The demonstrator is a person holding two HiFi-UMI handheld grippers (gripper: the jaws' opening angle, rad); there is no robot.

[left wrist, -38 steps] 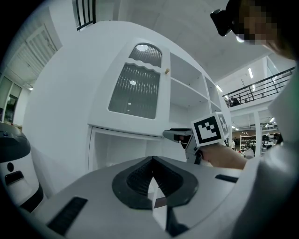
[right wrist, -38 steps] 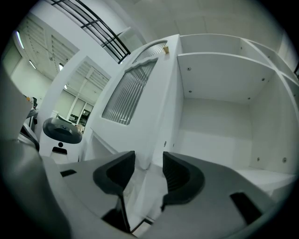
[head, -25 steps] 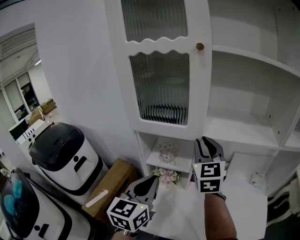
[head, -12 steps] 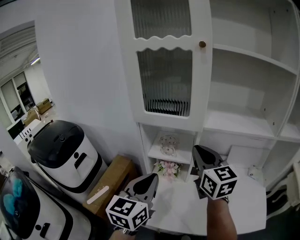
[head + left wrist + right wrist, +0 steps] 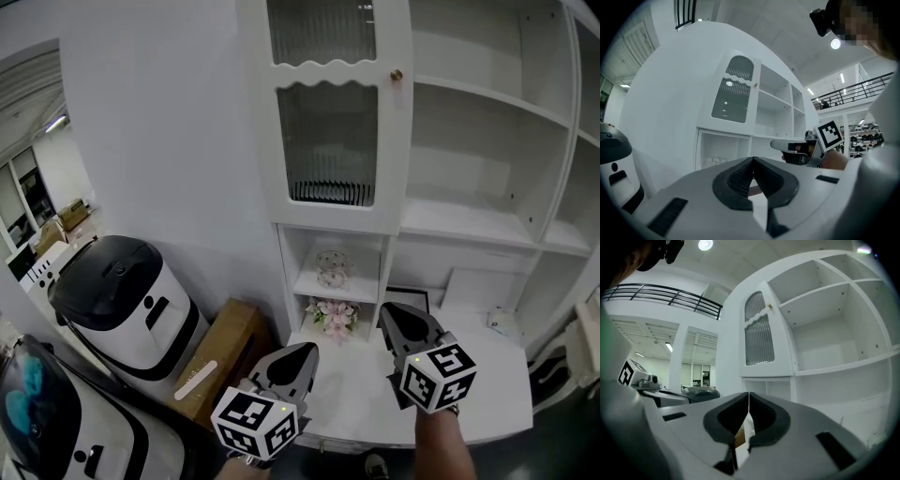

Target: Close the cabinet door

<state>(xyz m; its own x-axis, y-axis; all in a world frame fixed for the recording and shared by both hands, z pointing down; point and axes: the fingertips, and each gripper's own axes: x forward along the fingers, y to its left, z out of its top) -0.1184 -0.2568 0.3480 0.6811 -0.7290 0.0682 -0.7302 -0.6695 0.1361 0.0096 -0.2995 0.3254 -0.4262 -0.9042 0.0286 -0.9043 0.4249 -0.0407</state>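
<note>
White cabinet door with ribbed glass panes and brass knob, high on the cabinet's left column, well above left gripper and right gripper, both pressed together, empty.

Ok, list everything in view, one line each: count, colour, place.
cabinet: one, white, against the wall, open shelves on its right
cabinet door: one, white with ribbed glass, cabinet's upper left
knob: one, brass, door's right edge
glass dish: one, clear, small shelf under the door
flowers: one bunch, pink, below the dish
machine: one, white with black top, left of the cabinet
cardboard box: one, brown, between machine and cabinet
left gripper: one, grey, jaws together, empty
right gripper: one, grey, jaws together, empty
</note>
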